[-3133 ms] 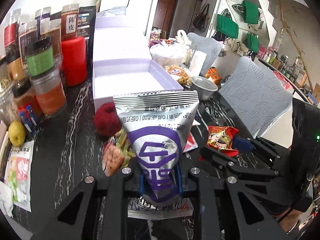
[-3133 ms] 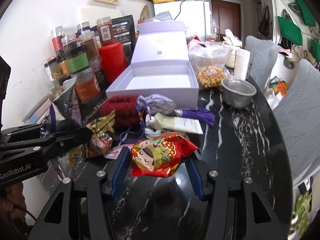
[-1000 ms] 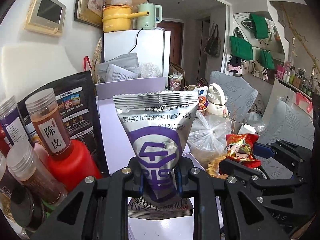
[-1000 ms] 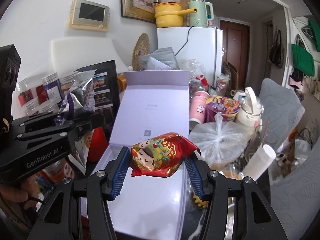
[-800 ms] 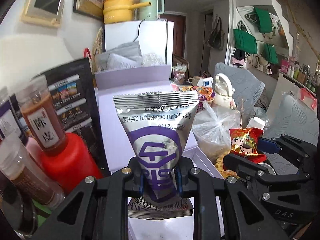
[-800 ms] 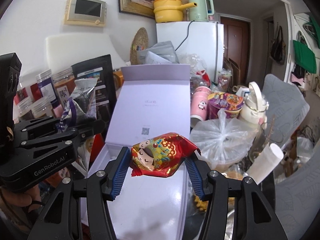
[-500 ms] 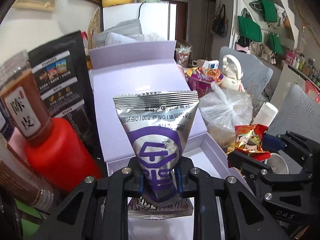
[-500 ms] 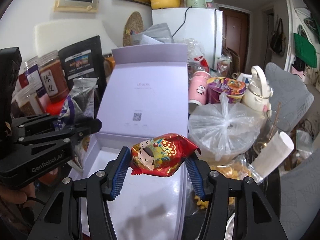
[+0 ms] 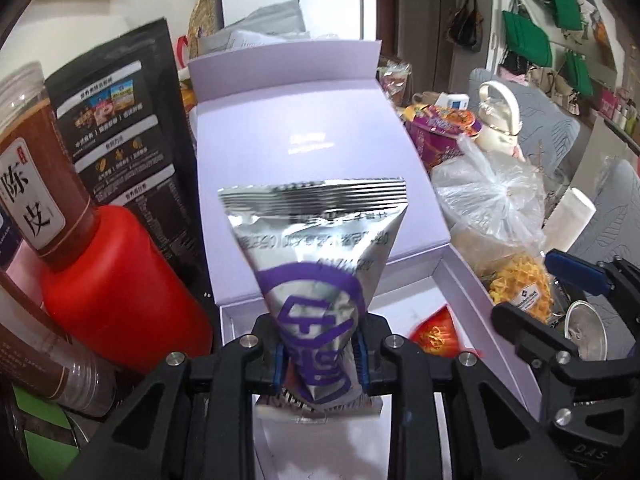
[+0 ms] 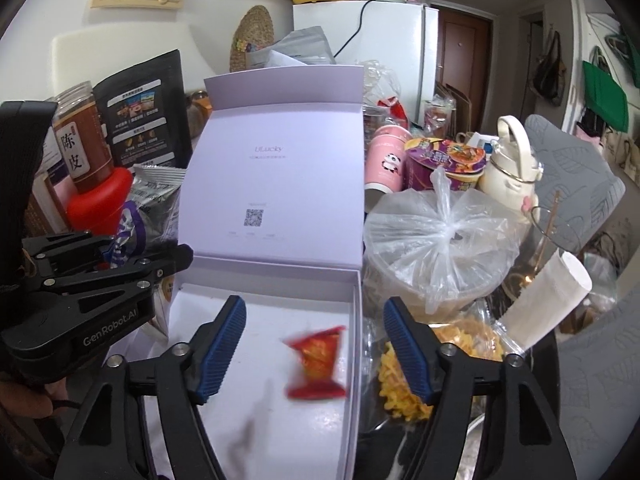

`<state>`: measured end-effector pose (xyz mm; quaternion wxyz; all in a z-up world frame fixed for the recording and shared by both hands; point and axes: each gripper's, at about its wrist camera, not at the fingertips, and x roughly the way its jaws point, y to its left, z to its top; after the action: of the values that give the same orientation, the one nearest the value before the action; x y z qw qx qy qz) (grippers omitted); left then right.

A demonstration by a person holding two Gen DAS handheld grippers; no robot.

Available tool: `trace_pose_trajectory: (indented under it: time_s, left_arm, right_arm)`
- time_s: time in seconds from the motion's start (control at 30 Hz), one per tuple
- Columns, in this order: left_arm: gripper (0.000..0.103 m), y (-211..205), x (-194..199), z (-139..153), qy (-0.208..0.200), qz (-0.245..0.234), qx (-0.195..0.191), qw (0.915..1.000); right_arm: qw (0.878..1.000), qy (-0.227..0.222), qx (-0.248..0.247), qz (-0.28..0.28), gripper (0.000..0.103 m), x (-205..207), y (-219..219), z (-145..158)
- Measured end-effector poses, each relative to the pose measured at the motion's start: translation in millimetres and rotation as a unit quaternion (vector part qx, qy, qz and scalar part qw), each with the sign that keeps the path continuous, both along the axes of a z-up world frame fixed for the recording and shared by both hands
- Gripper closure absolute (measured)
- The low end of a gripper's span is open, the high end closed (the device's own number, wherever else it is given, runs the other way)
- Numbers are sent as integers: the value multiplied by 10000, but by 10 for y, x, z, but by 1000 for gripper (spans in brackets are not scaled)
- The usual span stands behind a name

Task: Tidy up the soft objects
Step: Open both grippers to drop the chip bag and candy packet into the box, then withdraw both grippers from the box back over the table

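Even, bright indoor light fills both fisheye views, whose corners go black and whose edges bow. Glare washes the open lid (image 9: 308, 140) at centre and streaks the foil bag (image 9: 316, 240), its print smeared. The red packet (image 10: 318, 354), lower centre, is motion-blurred above a soft grey shadow on the box floor (image 10: 256, 420).

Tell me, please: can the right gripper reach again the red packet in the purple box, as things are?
Probably yes. The right gripper is open right over the purple box, and the blurred red packet shows between its fingers with nothing covering it. The left gripper, with the silver bag, is off to the side.
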<state>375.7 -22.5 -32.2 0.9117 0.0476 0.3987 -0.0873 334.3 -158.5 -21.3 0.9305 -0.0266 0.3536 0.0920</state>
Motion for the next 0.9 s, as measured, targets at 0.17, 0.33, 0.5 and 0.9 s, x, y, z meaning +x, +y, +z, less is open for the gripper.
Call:
trace_pose_trajectory:
  time_s: [0.17,0.33,0.5,0.9]
  left_arm:
    - [58,23,41,-54,162,159,73,9997]
    - [37,-10,-33,53,-166,191,250,9994]
    - [33,5,-118,188,-338,147,234,9990]
    - [33,37,-411,537,-641,176,185,9976]
  right_arm:
    - [9999,11,-73,-105,30,-9,-22,11]
    - [9998,-99,-88,-139,30,-67,-36,75]
    - [9998,-95,-23,-166,30,-131,-51,102]
    - [9993,-338,1,-131,30,-391,-16,391]
